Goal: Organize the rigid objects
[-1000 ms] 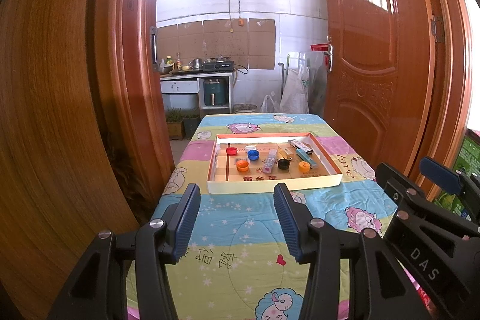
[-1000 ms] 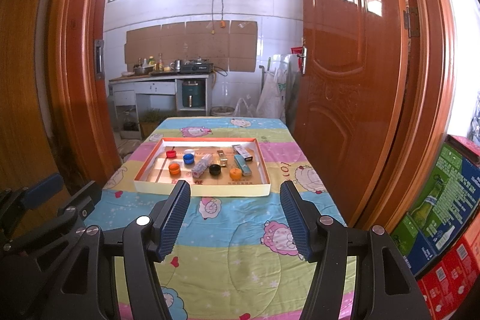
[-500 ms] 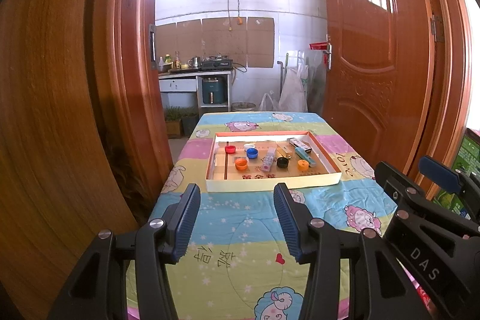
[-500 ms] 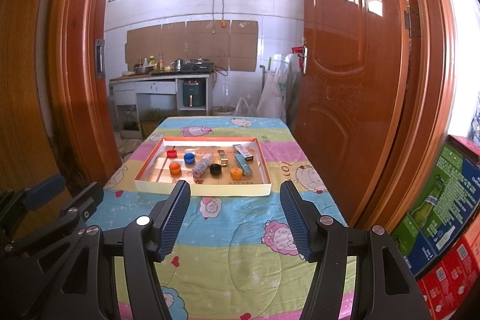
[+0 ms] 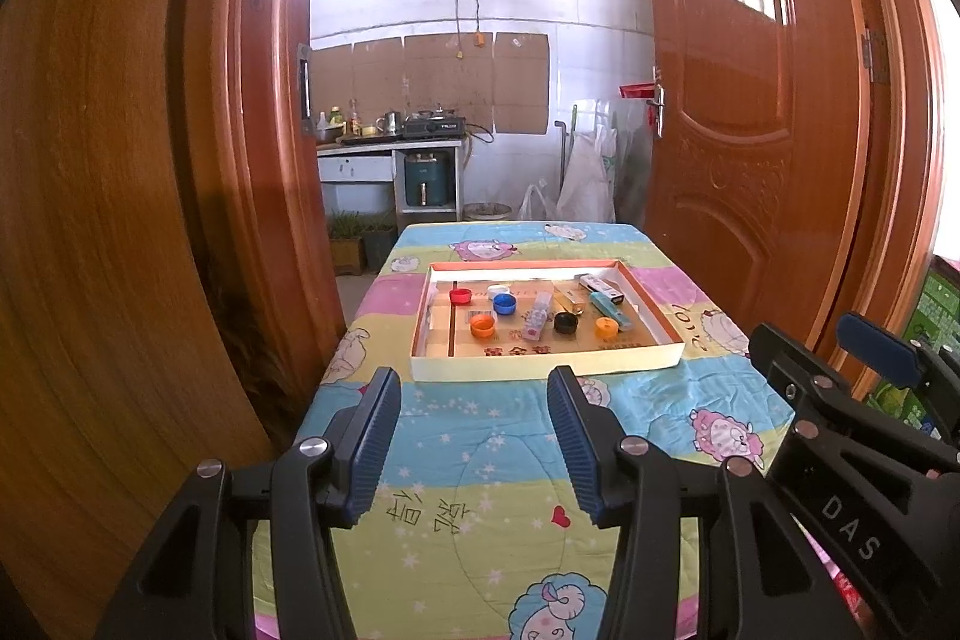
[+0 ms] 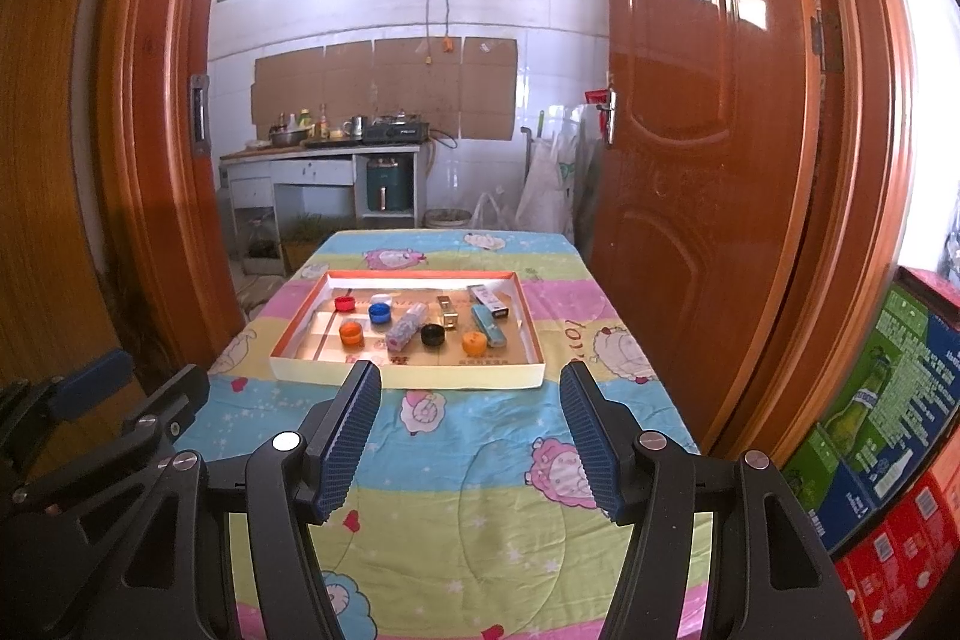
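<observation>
Shallow box (image 5: 543, 361) sits on the table (image 5: 480, 490), toward its far half. Inside the box: bottle caps (image 5: 482, 325) in its left part, a small tube (image 5: 536, 317) lying near the middle, two flat packets (image 5: 611, 311) at the right. Behind the box, past the table's far end, a counter (image 6: 318, 154); an open door (image 6: 690, 100) stands right of the box.

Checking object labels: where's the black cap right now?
In both wrist views the black cap lies in the shallow box on the table, near its front middle, between the clear tube and the right-hand orange cap.
</observation>
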`<state>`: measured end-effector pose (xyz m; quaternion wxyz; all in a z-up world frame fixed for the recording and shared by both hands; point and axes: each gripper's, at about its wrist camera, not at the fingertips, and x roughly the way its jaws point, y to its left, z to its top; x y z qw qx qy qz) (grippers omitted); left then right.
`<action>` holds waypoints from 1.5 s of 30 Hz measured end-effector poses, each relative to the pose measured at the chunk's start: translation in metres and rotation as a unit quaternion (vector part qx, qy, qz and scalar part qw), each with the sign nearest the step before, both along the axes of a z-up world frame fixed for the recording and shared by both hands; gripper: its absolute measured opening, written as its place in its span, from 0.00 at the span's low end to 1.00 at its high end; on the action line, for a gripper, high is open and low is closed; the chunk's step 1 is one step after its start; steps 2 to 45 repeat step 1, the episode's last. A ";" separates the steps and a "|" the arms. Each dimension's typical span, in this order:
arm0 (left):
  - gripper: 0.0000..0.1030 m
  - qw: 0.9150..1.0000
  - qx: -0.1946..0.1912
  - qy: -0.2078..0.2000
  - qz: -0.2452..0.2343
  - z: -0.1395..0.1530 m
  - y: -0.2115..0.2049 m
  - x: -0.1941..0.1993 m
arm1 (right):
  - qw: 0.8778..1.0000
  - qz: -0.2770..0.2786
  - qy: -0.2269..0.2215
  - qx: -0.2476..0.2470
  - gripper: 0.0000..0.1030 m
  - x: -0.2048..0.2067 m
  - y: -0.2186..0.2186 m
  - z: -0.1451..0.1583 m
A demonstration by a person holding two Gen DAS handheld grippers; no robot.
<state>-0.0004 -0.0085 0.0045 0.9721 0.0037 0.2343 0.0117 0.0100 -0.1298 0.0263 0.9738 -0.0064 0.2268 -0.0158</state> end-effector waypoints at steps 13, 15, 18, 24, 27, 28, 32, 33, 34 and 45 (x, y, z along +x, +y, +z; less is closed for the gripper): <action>0.49 1.000 0.001 0.000 -0.002 0.000 0.000 0.000 | 1.000 0.000 0.000 0.001 0.62 0.000 0.000 0.000; 0.49 1.000 0.001 0.000 -0.002 0.000 0.000 0.000 | 1.000 0.000 0.000 0.001 0.62 0.000 0.000 0.000; 0.49 1.000 0.001 0.000 -0.002 0.000 0.000 0.000 | 1.000 0.000 0.000 0.001 0.62 0.000 0.000 0.000; 0.49 1.000 0.001 0.000 -0.002 0.000 0.000 0.000 | 1.000 0.000 0.000 0.001 0.62 0.000 0.000 0.000; 0.49 1.000 0.001 0.000 -0.002 0.000 0.000 0.000 | 1.000 0.000 0.000 0.001 0.62 0.000 0.000 0.000; 0.49 1.000 0.001 0.000 -0.002 0.000 0.000 0.000 | 1.000 0.000 0.000 0.001 0.62 0.000 0.000 0.000; 0.49 1.000 0.001 0.000 -0.002 0.000 0.000 0.000 | 1.000 0.000 0.000 0.001 0.62 0.000 0.000 0.000; 0.49 1.000 0.001 0.000 -0.002 0.000 0.000 0.000 | 1.000 0.000 0.000 0.001 0.62 0.000 0.000 0.000; 0.49 1.000 0.001 0.000 -0.002 0.000 0.000 0.000 | 1.000 0.000 0.000 0.001 0.62 0.000 0.000 0.000; 0.49 1.000 0.001 0.000 -0.002 0.000 0.000 0.000 | 1.000 0.000 0.000 0.001 0.62 0.000 0.000 0.000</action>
